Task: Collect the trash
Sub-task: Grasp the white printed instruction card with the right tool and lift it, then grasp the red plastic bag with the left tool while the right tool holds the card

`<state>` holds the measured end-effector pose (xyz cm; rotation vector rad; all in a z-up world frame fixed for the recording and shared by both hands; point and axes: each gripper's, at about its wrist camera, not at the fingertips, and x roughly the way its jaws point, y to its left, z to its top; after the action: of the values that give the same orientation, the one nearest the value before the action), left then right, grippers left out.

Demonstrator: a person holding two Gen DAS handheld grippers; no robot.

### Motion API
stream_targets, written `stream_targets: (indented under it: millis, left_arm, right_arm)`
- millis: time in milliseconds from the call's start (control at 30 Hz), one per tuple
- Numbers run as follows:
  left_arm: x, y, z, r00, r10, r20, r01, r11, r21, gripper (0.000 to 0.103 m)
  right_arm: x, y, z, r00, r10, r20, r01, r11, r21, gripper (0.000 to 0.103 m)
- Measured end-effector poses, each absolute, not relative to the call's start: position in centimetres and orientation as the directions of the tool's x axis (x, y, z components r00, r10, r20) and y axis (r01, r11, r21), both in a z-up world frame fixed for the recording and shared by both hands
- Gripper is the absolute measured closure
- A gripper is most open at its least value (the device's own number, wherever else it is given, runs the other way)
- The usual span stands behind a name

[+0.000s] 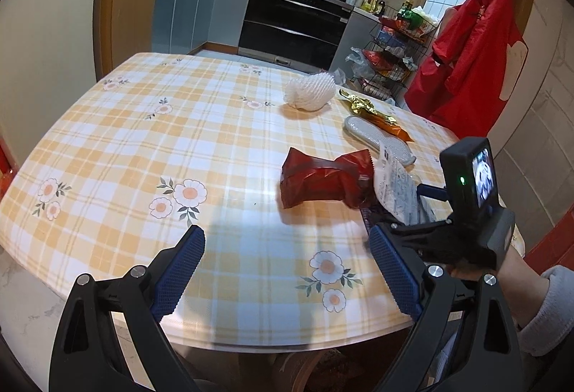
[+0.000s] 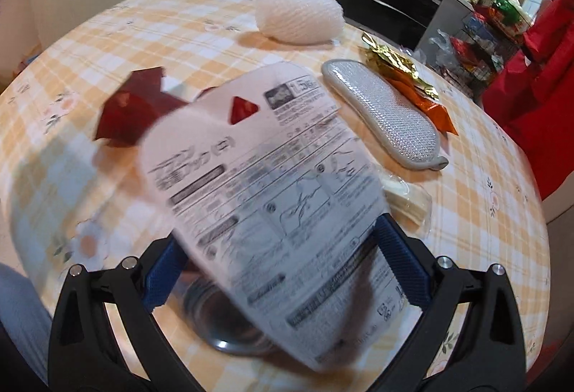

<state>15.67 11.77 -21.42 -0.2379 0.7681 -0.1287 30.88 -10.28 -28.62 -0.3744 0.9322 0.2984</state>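
**Q:** What did the left-hand view show, from the left edge across?

**A:** The left gripper (image 1: 287,234) hovered over the near edge of the plaid, flowered table (image 1: 143,141), its blue pads spread wide with nothing between them. Ahead and to the right lay a crumpled red wrapper (image 1: 323,180), well beyond the fingertips. Just right of it a white printed package card (image 1: 393,187) stood tilted at the right gripper (image 1: 401,223). Farther back sat a white foam fruit net (image 1: 308,92), a gold-and-orange wrapper (image 1: 376,116) and a silver scouring pad (image 1: 380,139).

**Q:** And the right claw?

**A:** The card, blurred, filled the space between the right gripper's fingers (image 2: 165,266), reaching from one pad to the other. The jaws stood wide, and whether they pinched the card could not be told. A shiny metal container (image 2: 222,327) showed beneath it. To the right lay a clear plastic packet (image 2: 405,198), just beside the card's edge.
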Motion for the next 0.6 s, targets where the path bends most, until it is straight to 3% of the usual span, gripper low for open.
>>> stream_targets:
  millis: [133,267,600]
  left_arm:
    - [16.3,11.7,-22.0,0.706,-0.211,-0.676,0.038,0.964,-0.262,0.012]
    - [16.5,11.4,-22.1,0.706,-0.222,-0.672,0.051,0.963,-0.264,0.012]
    - [17.1,9.5,-22.0,0.698,-0.248,-0.672,0.098,0.962,-0.253,0.012]
  right_arm:
    - [31.8,-11.1,-28.8,0.546,0.098,-0.832,-0.392,0.908,-0.150,0.008]
    - [31.9,-12.6,-27.8,0.527,0.152,-0.836,-0.387,0.919,-0.077,0.024]
    - [31.2,-19.0,-24.7,0.522,0.273,-0.808,-0.327,0.939,0.106,0.053]
